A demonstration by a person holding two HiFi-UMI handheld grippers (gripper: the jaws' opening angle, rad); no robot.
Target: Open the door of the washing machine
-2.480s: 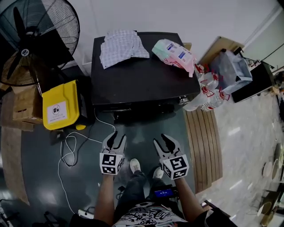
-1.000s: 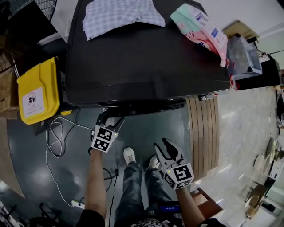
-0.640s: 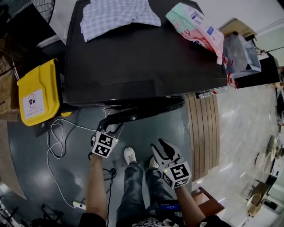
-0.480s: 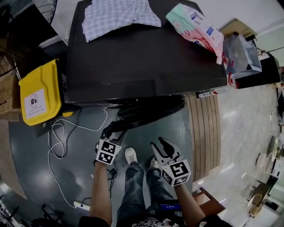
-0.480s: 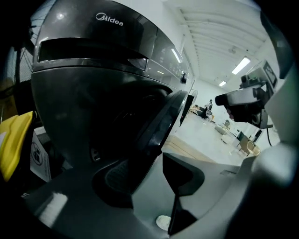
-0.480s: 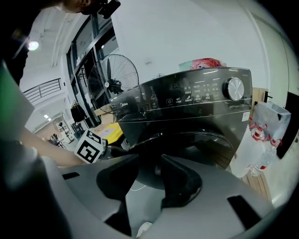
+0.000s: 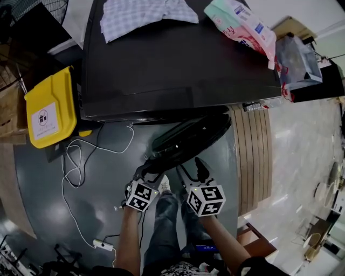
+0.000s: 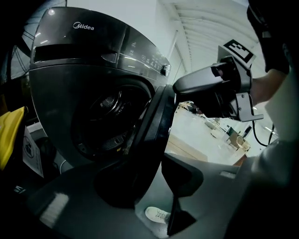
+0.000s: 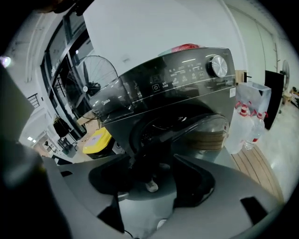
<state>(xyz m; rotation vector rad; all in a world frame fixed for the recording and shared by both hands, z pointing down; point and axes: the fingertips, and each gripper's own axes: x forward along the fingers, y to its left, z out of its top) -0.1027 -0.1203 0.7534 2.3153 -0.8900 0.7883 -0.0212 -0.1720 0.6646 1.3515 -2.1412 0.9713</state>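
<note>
Item: front-loading washing machine (image 7: pixel 178 70), dark casing, standing at the far side of the floor. A checked cloth (image 7: pixel 145 11) and a pink-and-green packet (image 7: pixel 237 21) lie on its top, and a yellow bin (image 7: pixel 48 108) sits at its left. Door (image 7: pixel 191 135): hinged at the right and swung partly open toward the near side, free edge pointing near and left, with the drum (image 8: pixel 110 116) exposed behind it. Left gripper (image 7: pixel 151 170): at the door's free edge. The rim stands between its jaws and lies against the left one, and floor shows between the rim and the right one. The jaws have just been closing but do not look clamped. This seems a hooked pull rather than a pinch, which suits a panel swinging through an arc. Right gripper (image 7: pixel 191 168): just beside the left, on the near side of the door. Its jaws have just been opening and now stand spread wide, grasping nothing. It is probably kept close in reserve. Condition: the door is well off its seat, and more swing looks available.
</note>
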